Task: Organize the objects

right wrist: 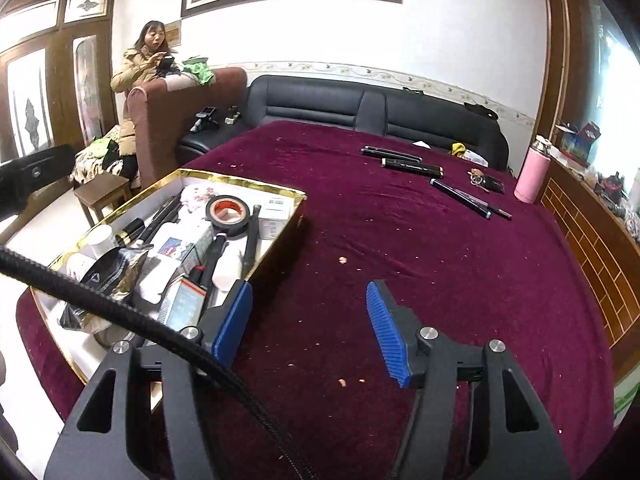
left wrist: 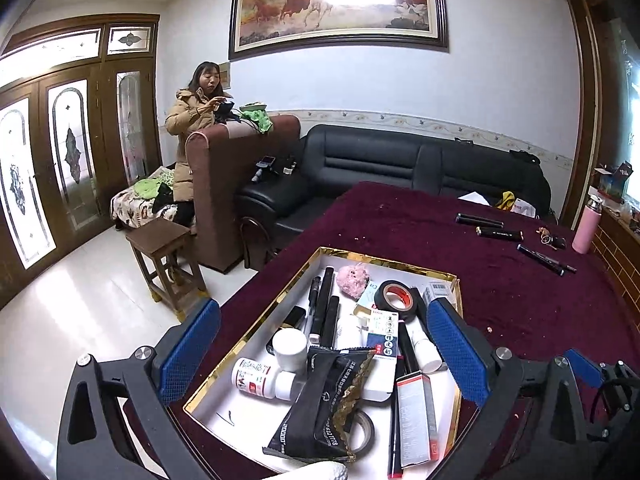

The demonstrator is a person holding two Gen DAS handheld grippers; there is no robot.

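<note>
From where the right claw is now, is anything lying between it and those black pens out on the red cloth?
Nothing visible: between the right claw and the pens lies only bare cloth with crumbs. The box sits off to the side.

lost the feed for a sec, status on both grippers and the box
Left gripper open, empty, over the gold-rimmed box. Right gripper open, empty, over bare cloth. Box crammed; black pens loose on the tablecloth. Black cable crosses the right view.

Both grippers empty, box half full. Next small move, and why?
Probably reach the right hand-held gripper, open and empty over bare maroon cloth, toward the black pens lying loose on the far side; the gold-rimmed white box already holds the rest.
</note>
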